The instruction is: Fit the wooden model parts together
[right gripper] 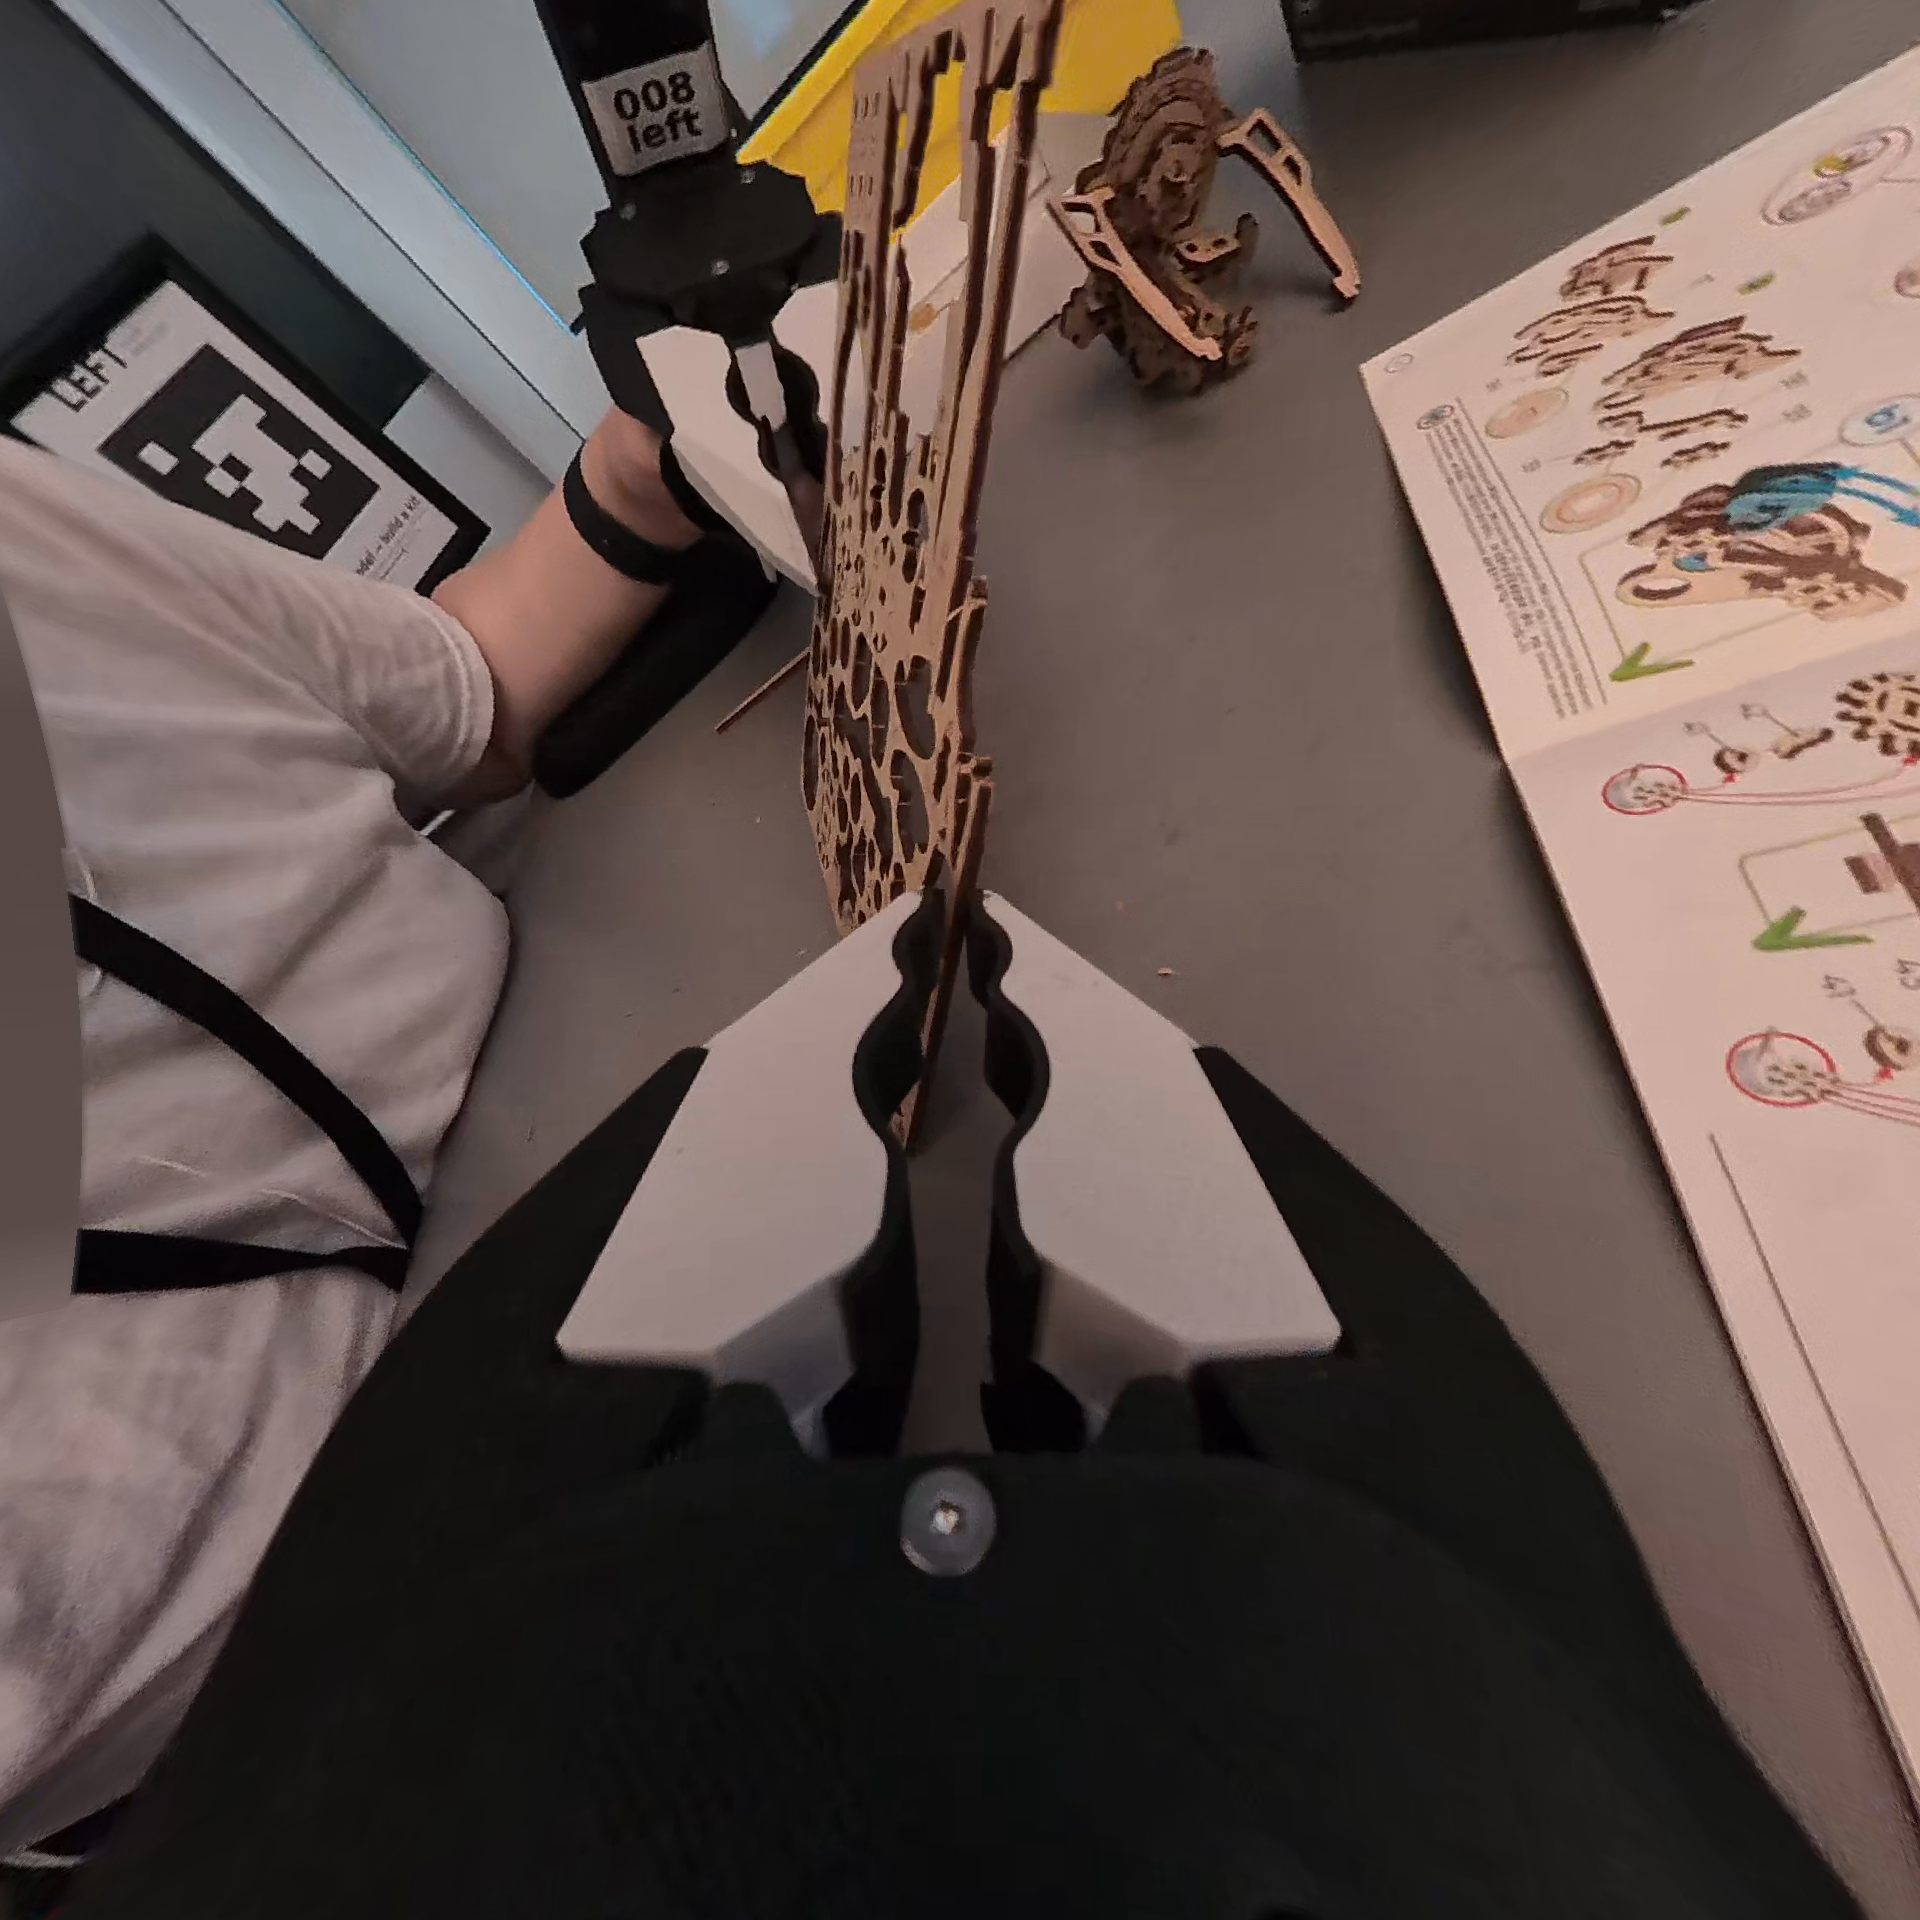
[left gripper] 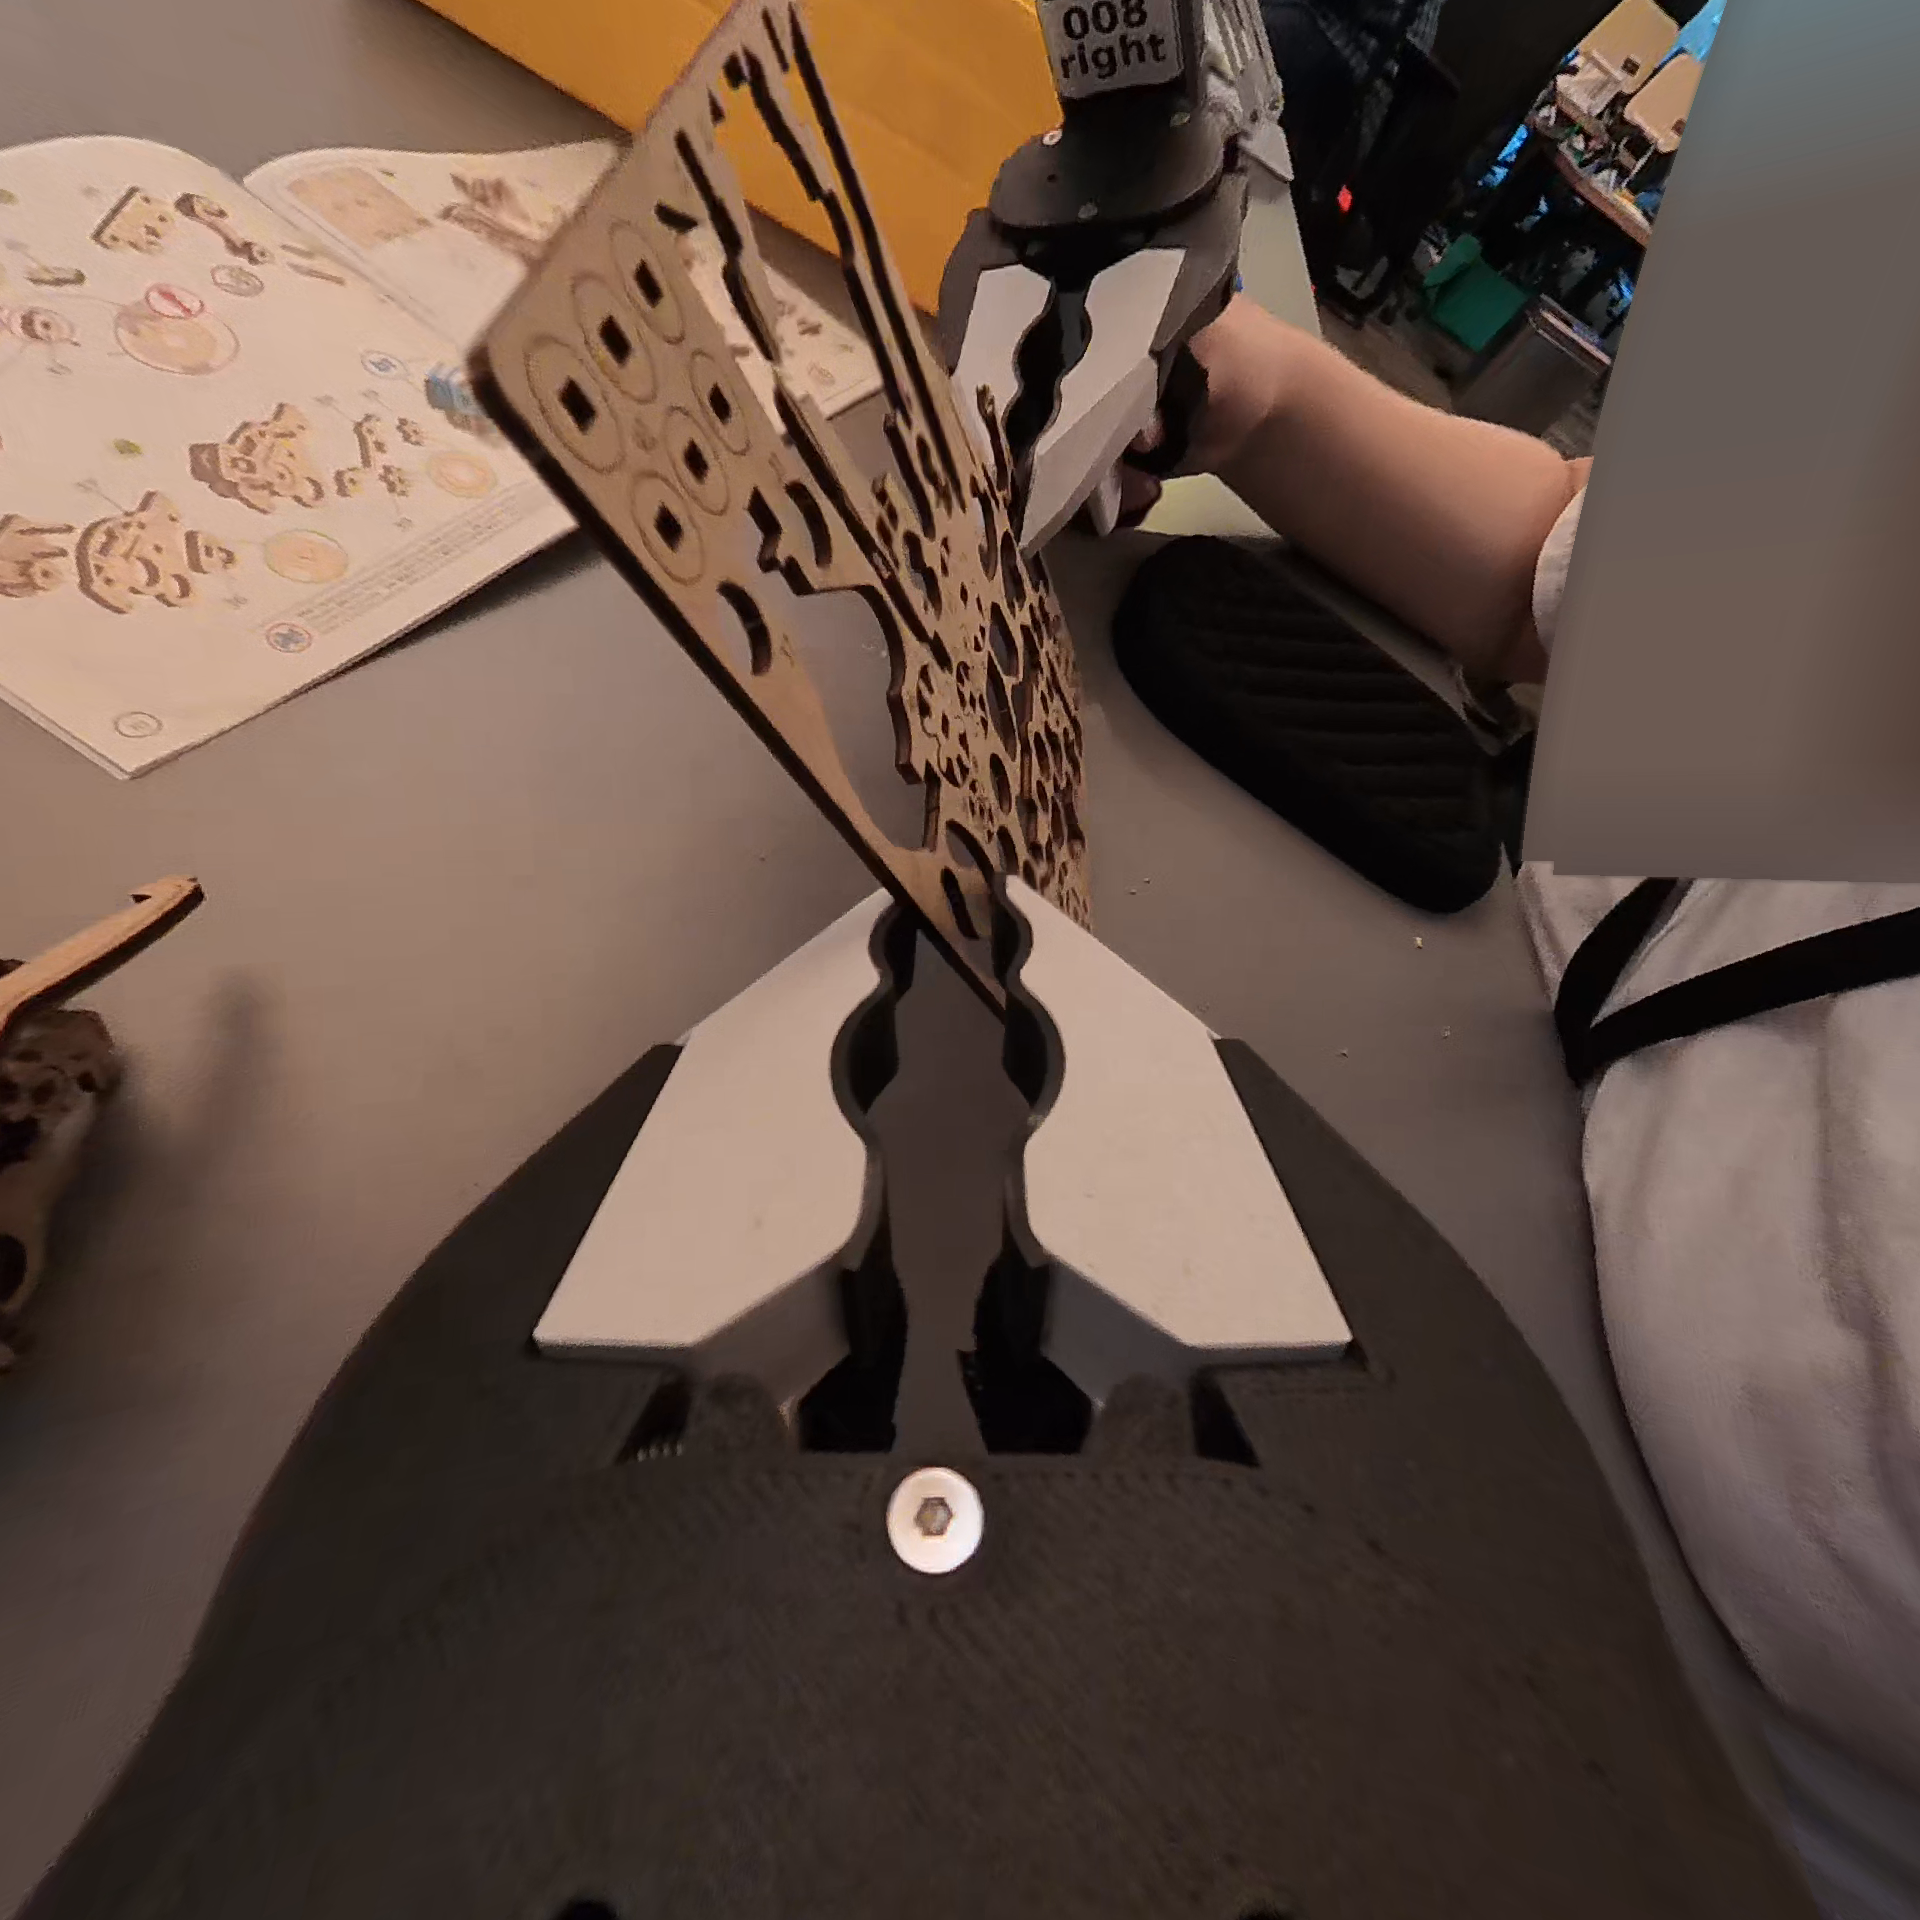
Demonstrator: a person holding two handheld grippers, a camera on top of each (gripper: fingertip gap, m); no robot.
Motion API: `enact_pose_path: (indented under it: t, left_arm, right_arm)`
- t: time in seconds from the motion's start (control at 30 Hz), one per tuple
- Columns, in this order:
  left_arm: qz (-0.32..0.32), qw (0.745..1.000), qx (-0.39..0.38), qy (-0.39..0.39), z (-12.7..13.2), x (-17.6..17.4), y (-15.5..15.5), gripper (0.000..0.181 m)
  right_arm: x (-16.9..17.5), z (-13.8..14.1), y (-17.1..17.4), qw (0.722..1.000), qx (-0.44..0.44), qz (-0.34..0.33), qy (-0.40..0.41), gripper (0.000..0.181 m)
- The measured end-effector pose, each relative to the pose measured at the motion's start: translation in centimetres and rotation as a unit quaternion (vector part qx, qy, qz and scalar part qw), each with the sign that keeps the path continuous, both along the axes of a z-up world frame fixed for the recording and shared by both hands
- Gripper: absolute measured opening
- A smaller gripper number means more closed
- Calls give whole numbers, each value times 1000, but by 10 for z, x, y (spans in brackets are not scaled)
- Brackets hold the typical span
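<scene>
A thin laser-cut wooden parts sheet (left gripper: 665, 436) with many cut-out pieces stands upright on edge above the grey table. My left gripper (left gripper: 948, 906) is shut on its lower corner. My right gripper (right gripper: 951, 906) is shut on another edge of the same sheet (right gripper: 904, 644). Each gripper also shows from the other's view: the right one (left gripper: 1031, 511) at the sheet's far edge, the left one (right gripper: 812, 556) against the sheet's left side. A partly built wooden model (right gripper: 1169, 249) stands on the table beyond the sheet; it also shows at the left edge of the left wrist view (left gripper: 42, 1101).
An open instruction booklet (right gripper: 1683, 644) lies on the table to the right; it shows in the left wrist view (left gripper: 218, 416) too. A yellow box (left gripper: 914, 94) lies behind. A person in a white shirt (right gripper: 229, 831) sits close by. A black wrist rest (left gripper: 1309, 717) lies near the forearm. My right fingertips sit around 12 cm from my left ones. The partly built wooden model (right gripper: 1169, 249) is closer to my left gripper, around 15 cm from its tips; the right tips are 25 cm off.
</scene>
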State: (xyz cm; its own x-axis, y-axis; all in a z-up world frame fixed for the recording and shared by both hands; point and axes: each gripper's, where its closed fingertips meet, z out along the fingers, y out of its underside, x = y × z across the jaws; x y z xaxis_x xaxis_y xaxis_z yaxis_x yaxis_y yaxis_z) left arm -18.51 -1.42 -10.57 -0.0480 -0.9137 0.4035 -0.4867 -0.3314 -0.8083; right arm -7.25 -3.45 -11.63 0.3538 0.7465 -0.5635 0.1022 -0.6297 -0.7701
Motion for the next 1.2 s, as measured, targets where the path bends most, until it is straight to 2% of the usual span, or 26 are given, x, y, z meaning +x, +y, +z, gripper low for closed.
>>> enact_pose_path:
  t: [0.2, 0.37, 0.53, 0.77, 0.9, 1.2]
  left_arm:
    - [0, 998, -35, 44, -16, -1, -5, 19]
    - [-4, 997, -50, 57, -24, 2, -8, 9]
    - [-3, 993, -106, 49, -20, 3, -9, 4]
    - [0, 996, -82, 40, -18, 3, -6, 9]
    - [10, 996, -79, 48, -25, 5, -3, 9]
    - [12, 997, -67, 39, -24, 7, -2, 8]
  right_arm:
    - [7, -1, 8, 999, -28, -26, 18, 0]
    - [9, 0, 11, 998, -36, -37, 27, 0]
    - [10, 1, 12, 998, -43, -38, 36, 0]
    - [11, -8, 10, 997, -65, -44, 11, 2]
    - [13, -5, 10, 997, -65, -44, 26, 1]
    - [14, -2, 10, 996, -63, -43, 37, 0]
